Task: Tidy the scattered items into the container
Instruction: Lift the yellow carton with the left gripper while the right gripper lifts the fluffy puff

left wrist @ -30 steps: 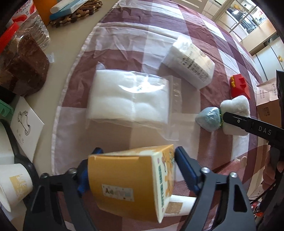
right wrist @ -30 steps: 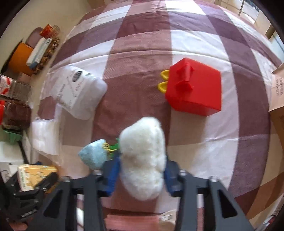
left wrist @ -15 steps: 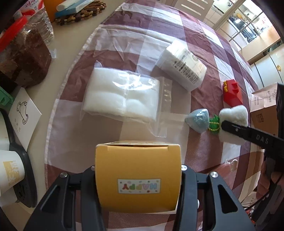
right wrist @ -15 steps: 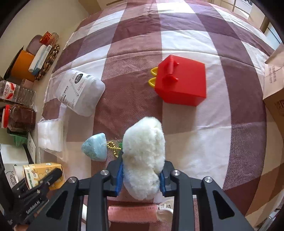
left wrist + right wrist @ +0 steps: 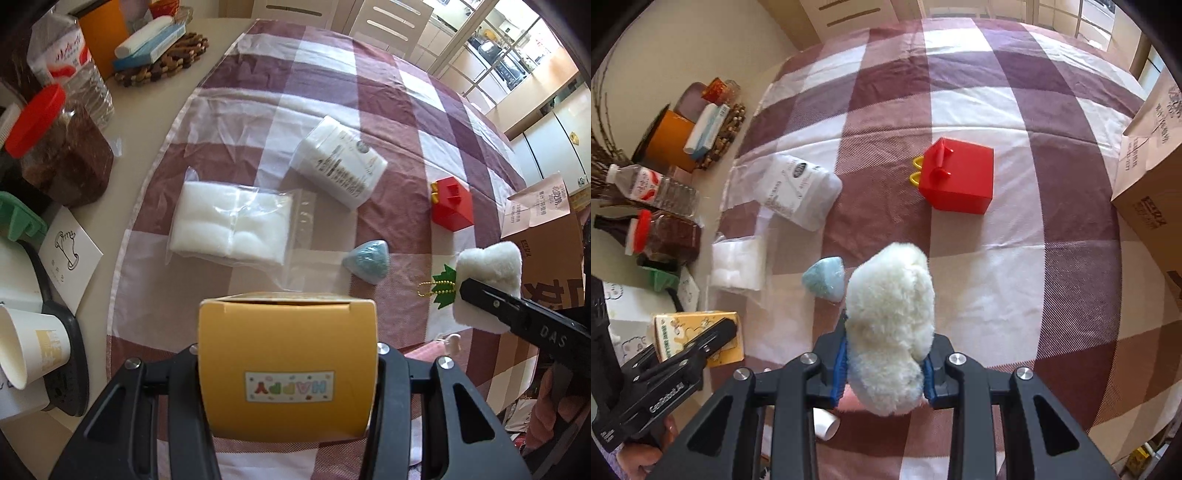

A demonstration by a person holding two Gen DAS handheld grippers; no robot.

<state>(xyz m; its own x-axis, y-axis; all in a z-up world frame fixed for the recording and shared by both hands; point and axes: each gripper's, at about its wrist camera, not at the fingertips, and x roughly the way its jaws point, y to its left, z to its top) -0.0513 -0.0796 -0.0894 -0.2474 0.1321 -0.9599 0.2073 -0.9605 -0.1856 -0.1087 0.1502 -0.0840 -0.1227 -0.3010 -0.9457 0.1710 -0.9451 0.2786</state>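
Cardboard box [image 5: 1152, 177] is sitting at tabletop's right edge; left gripper [image 5: 286, 354] is clamping orange carton [image 5: 286, 373], right gripper [image 5: 884, 369] squeezing fluffy toy [image 5: 890, 325].

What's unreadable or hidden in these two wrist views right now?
- Cardboard box, right wrist view: cut off by the frame edge; its opening and contents are out of sight.
- Left claw pads, left wrist view: covered by the yellow carton.
- Right claw, right wrist view: the fluffy white plush hides the pad contact.
- Green leaf charm, left wrist view: partly behind the plush; its attachment is unclear.
- White pouch label, both views: too small to read.
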